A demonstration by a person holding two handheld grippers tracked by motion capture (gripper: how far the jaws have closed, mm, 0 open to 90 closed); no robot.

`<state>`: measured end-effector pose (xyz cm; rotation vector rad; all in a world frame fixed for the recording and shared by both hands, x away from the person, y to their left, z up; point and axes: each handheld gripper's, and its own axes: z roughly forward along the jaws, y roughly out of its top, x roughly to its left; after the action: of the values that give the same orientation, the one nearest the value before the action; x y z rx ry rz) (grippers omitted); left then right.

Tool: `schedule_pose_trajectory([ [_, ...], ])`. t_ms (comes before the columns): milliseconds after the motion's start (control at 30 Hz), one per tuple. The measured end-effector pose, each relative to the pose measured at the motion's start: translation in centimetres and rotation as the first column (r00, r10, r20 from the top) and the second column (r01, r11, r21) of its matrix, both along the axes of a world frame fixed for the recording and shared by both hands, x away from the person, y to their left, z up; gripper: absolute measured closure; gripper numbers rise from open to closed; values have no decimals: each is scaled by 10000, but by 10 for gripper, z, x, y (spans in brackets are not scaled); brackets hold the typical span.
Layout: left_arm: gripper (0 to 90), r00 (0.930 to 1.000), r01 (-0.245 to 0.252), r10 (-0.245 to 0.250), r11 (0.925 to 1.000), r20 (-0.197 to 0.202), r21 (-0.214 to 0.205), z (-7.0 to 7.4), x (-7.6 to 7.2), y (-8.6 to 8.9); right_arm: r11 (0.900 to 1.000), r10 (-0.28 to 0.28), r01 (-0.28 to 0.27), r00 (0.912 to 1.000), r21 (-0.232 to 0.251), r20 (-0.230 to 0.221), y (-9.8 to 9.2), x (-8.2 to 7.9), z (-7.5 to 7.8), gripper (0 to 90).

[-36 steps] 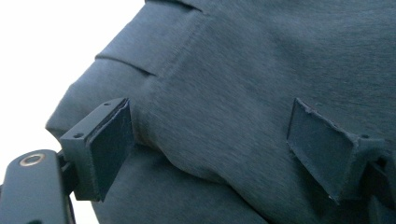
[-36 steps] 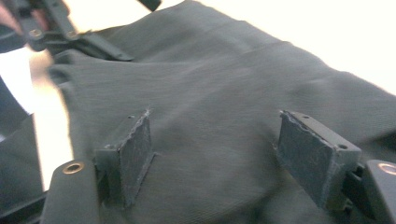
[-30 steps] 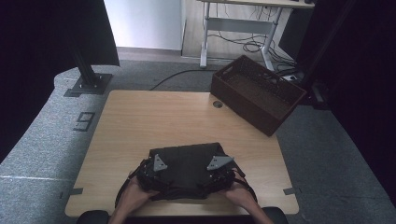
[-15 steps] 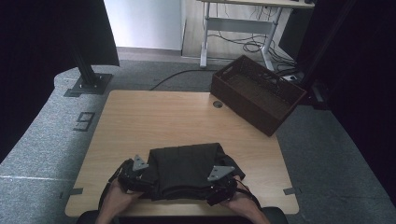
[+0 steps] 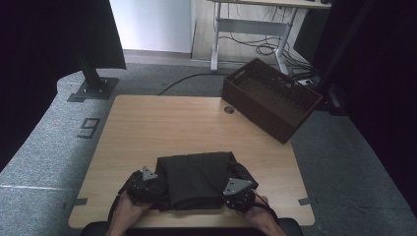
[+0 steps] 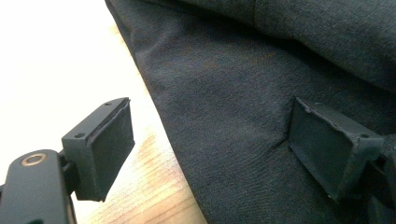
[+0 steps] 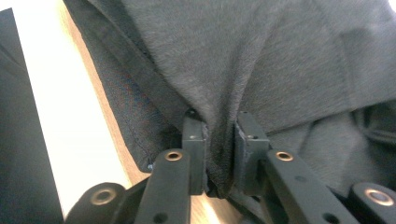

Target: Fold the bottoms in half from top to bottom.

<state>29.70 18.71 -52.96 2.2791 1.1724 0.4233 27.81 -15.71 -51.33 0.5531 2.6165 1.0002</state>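
A dark grey folded garment [image 5: 196, 179] lies near the front edge of the wooden table [image 5: 172, 123]. My left gripper [image 5: 143, 183] is at the garment's near left corner. In the left gripper view it [image 6: 215, 135] stands open, one pad over bare wood and the other resting on the cloth [image 6: 261, 60], with the cloth's edge between them. My right gripper [image 5: 237, 192] is at the near right corner. Its jaws have just been closing, and in the right gripper view they [image 7: 219, 140] are shut on a pinched fold of the garment [image 7: 261, 51].
A brown slatted crate [image 5: 270, 98] sits by the table's far right corner. A small round grommet [image 5: 229, 109] is set in the tabletop near it. A black stand base [image 5: 91, 86] is on the floor at the far left. A desk frame and cables are behind.
My left gripper has slid left to the garment's left edge. Both hands have drawn slightly toward the near table edge. The garment now lies a little wider.
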Motion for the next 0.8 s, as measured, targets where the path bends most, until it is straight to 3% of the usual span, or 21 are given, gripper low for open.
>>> schedule_pose_trajectory([
  [200, 145, 9998, -104, 99, 9994, -162, -334, -2, 4, 6, 9985, -237, 261, 9985, -491, 486, -17, 7, 24, 804],
  [300, 145, 9997, -142, 134, 9991, -199, -396, -2, 5, 7, 9990, -345, 352, 9991, -286, 239, -25, 11, 29, 802],
  [433, 145, 9997, -163, 157, 9992, -175, -363, -2, 5, 7, 10000, -5, 7, 9991, 44, -423, -15, 7, 12, 793],
  [500, 145, 9997, -174, 169, 9993, -157, -334, -2, 5, 8, 9999, 108, -111, 9987, -59, -500, -8, 5, -1, 788],
  [567, 144, 9997, -175, 169, 9993, -169, -340, -1, 5, 8, 9999, 91, -81, 9976, 142, -684, -8, 6, -3, 781],
  [667, 145, 9999, 47, -50, 9996, -98, -272, 1, 5, 9, 9997, 128, -105, 9950, 238, -992, -11, 9, 1, 726],
  [700, 145, 9996, 241, -241, 9997, 121, -51, 9, 4, 9, 9994, 252, -224, 9928, 249, -1169, -15, 12, 6, 593],
  [733, 145, 9996, 241, -241, 9997, 121, -51, 9, 4, 9, 9994, 252, -224, 9928, 249, -1169, -15, 12, 6, 593],
  [800, 146, 9981, 291, -262, 9982, 554, -517, 31, 6, 11, 9962, 637, -544, 9875, 677, -1444, -27, 13, 20, 450],
])
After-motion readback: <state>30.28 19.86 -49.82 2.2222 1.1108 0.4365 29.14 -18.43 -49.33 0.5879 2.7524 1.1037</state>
